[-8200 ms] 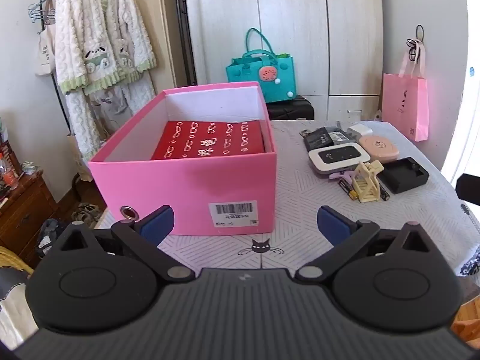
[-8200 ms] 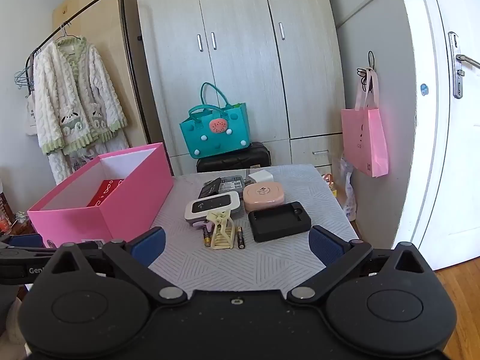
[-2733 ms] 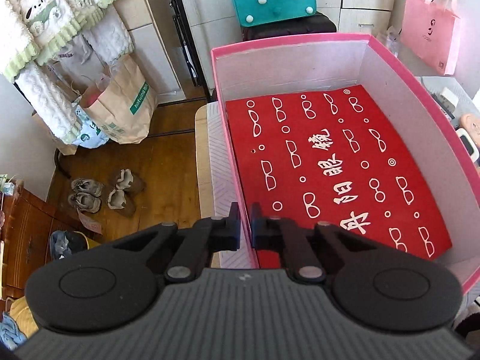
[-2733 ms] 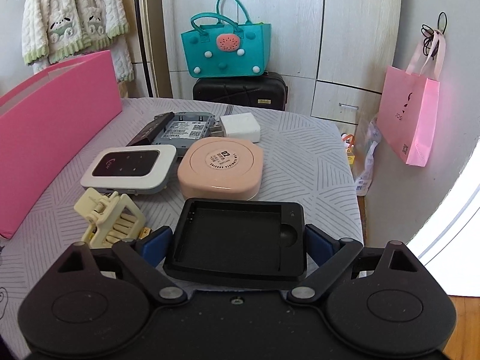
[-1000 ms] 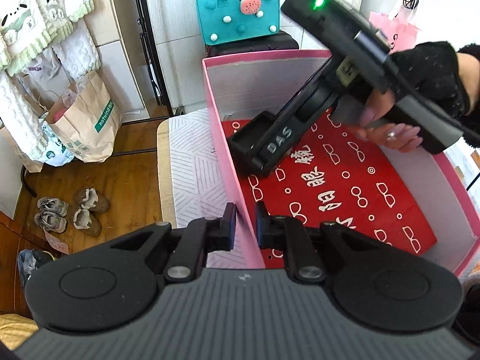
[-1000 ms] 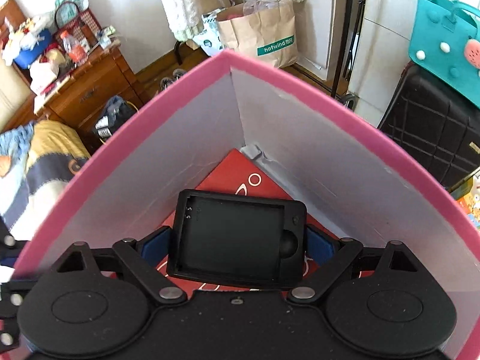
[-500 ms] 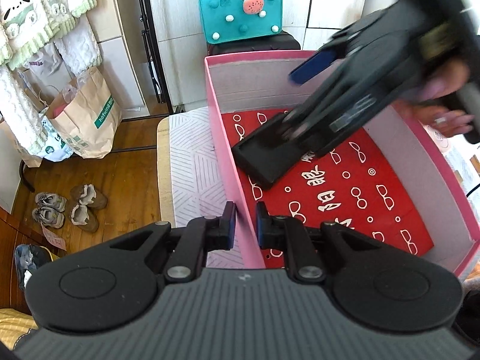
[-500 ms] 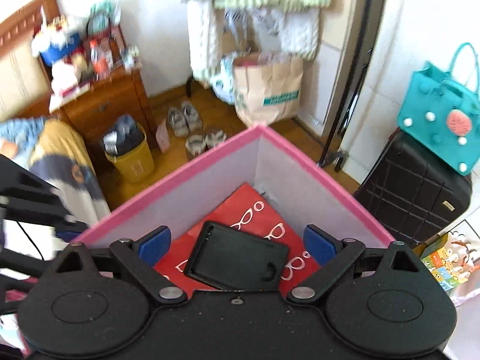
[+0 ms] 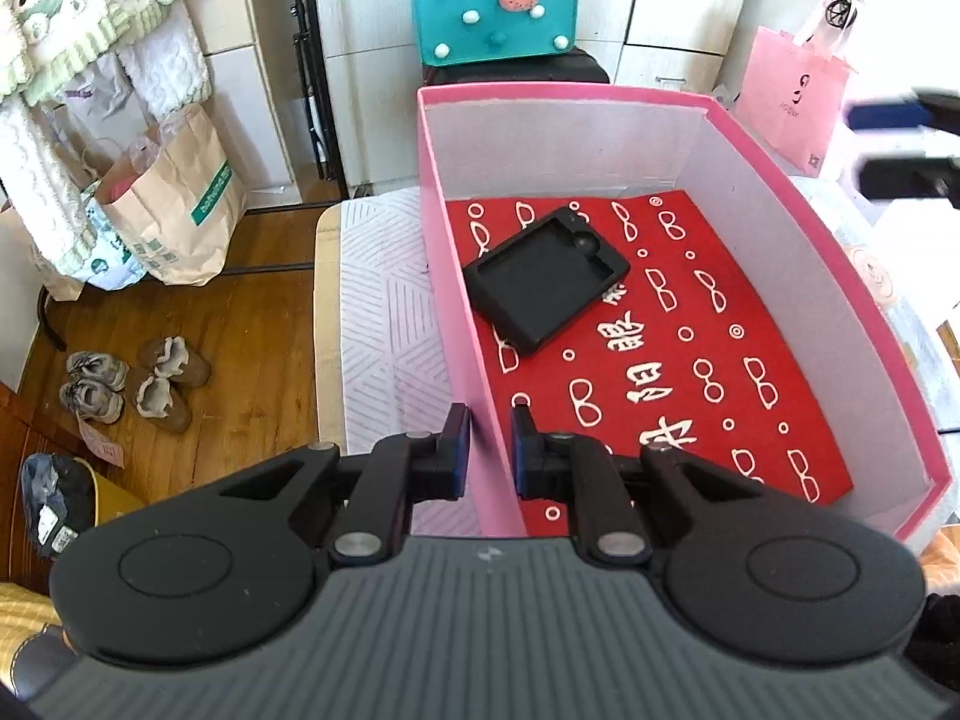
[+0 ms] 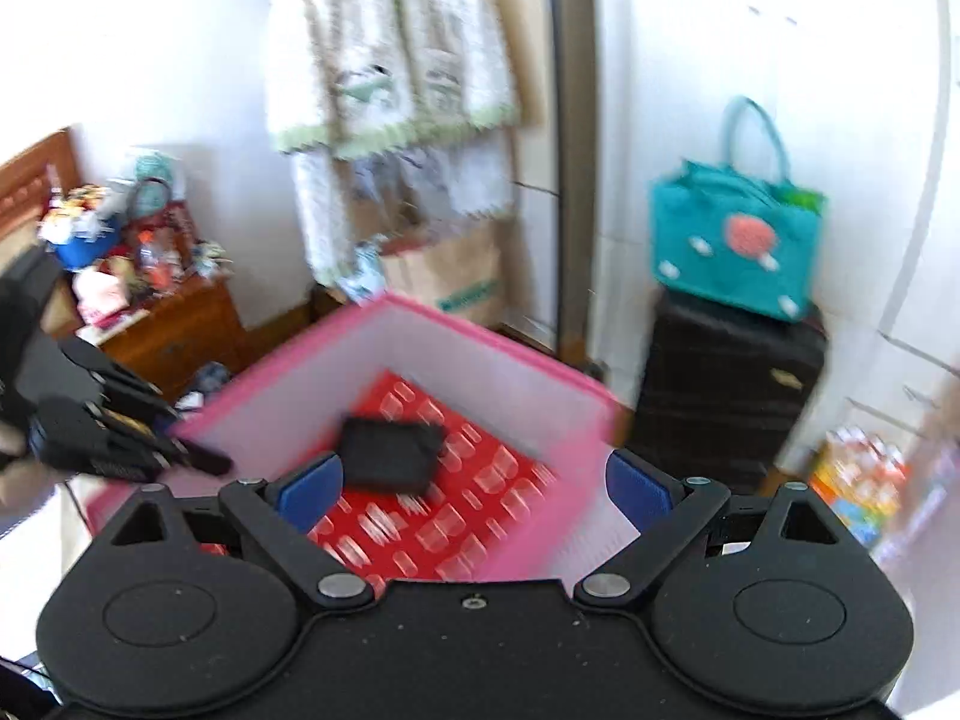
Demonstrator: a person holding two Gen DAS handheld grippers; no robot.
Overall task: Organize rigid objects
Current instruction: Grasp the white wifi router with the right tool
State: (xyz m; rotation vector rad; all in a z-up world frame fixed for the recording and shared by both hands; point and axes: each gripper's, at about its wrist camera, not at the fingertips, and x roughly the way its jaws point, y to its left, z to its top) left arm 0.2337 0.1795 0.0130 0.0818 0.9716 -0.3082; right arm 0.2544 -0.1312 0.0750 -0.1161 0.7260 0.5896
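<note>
Pink box (image 9: pixel 462 324): open-topped, white inside, set on a table (image 9: pixel 384 324) covered by a pale striped cloth. Its floor is lined with a red sheet (image 9: pixel 708 372) printed with white spectacles and characters.

Black tray (image 9: pixel 543 279): a shallow rectangular moulding with a round recess at one corner. It is laid flat on the red sheet in the far left part of the box, turned at an angle to the walls, one corner close to the left wall. Nothing is touching it. In the right wrist view it is seen blurred (image 10: pixel 390 453), lying in the box beyond the fingertips.

Left gripper (image 9: pixel 486 450): its fingers are closed on the near left wall of the pink box, one blue pad outside and one inside, with the pink rim pinched between them.

Right gripper (image 10: pixel 474 483): its fingers are spread wide and nothing is held between them. It is placed above and apart from the box. In the left wrist view its blurred fingers (image 9: pixel 888 114) are seen at the far right edge, clear of the box.

Surroundings: a teal bag (image 9: pixel 495 0) on a black suitcase (image 10: pixel 726 396), a pink paper bag (image 9: pixel 792 96), a brown paper bag (image 9: pixel 174 204), shoes (image 9: pixel 126 384) on the wooden floor.
</note>
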